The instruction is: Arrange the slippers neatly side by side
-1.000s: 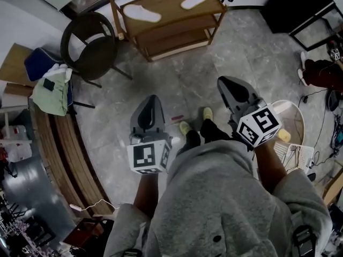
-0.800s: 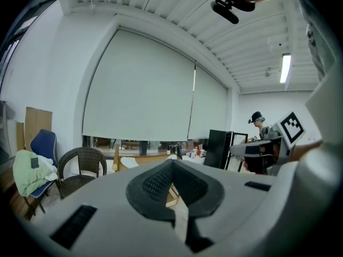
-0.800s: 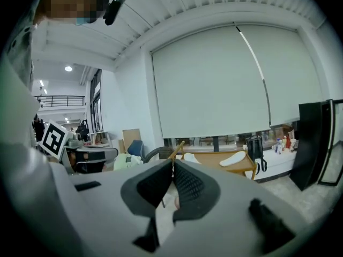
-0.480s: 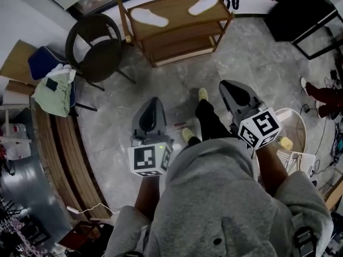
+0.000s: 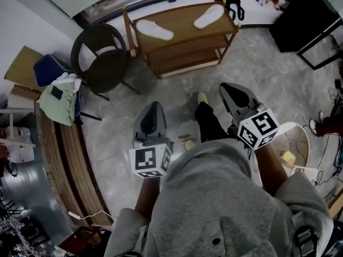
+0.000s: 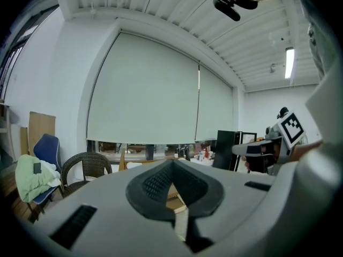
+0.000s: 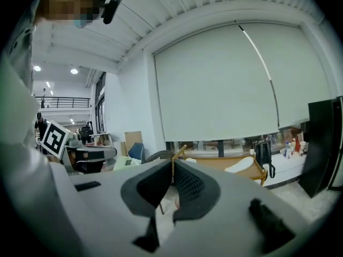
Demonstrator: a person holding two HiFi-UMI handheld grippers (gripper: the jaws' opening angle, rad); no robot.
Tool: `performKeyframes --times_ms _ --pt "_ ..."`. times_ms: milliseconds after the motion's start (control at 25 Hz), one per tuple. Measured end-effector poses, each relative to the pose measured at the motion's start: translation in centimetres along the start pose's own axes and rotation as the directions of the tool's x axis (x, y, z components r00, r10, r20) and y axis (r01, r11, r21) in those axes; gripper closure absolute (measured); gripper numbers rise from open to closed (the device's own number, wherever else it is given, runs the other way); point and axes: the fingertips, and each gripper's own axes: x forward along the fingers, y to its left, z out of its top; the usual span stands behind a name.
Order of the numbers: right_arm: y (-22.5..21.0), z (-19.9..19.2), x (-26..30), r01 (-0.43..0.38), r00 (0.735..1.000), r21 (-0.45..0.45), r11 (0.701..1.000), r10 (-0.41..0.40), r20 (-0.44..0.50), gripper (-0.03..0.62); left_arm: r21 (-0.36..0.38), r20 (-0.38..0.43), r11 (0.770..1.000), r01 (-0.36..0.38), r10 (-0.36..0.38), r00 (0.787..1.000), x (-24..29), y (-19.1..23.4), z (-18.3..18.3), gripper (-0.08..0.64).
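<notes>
Wicker chair (image 5: 104, 68) beside wooden rack (image 5: 185, 19), white slippers (image 5: 155, 29) on top

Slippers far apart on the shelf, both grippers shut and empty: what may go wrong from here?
1. One slipper and the other slipper lie near the ends of the shelf; a nudge might push one off.
2. Left gripper and right gripper are shut; reaching in unopened would likely shove, not grasp.
3. The chair beside the shelf may crowd the left arm.
</notes>
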Motion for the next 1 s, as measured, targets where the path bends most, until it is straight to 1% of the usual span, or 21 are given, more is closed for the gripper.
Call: performKeyframes --times_ms 160,360,560,680,1000 --pt "-3.1 0.5 3.0 -0.006 1.000 0.008 1.000 0.006 -0.011 0.561 0.000 -0.016 1.000 -0.008 0.008 1.000 4.1 1.0 0.5 0.545" --pt "-7.6 2.4 7.5 -0.016 1.000 0.009 1.000 0.016 -0.012 0.561 0.001 -0.030 1.000 -0.003 0.003 1.000 10.4 1.8 2.0 0.545" --pt "-12.0 3.1 10.1 -0.018 1.000 0.019 1.000 0.019 -0.023 0.561 0.007 -0.054 1.000 0.026 -0.026 0.998 16.2 0.7 2.9 0.545" --pt "-14.1 3.2 11.3 -0.022 0.999 0.034 0.999 0.024 -0.035 0.561 0.011 -0.073 0.999 0.035 -0.034 0.997 18.8 0.1 3.3 0.545" --pt "-18.5 4.1 15.1 -0.046 0.998 0.067 0.997 0.049 -0.040 0.561 0.009 -0.110 1.000 0.005 -0.004 0.994 24.2 1.0 4.2 0.545"
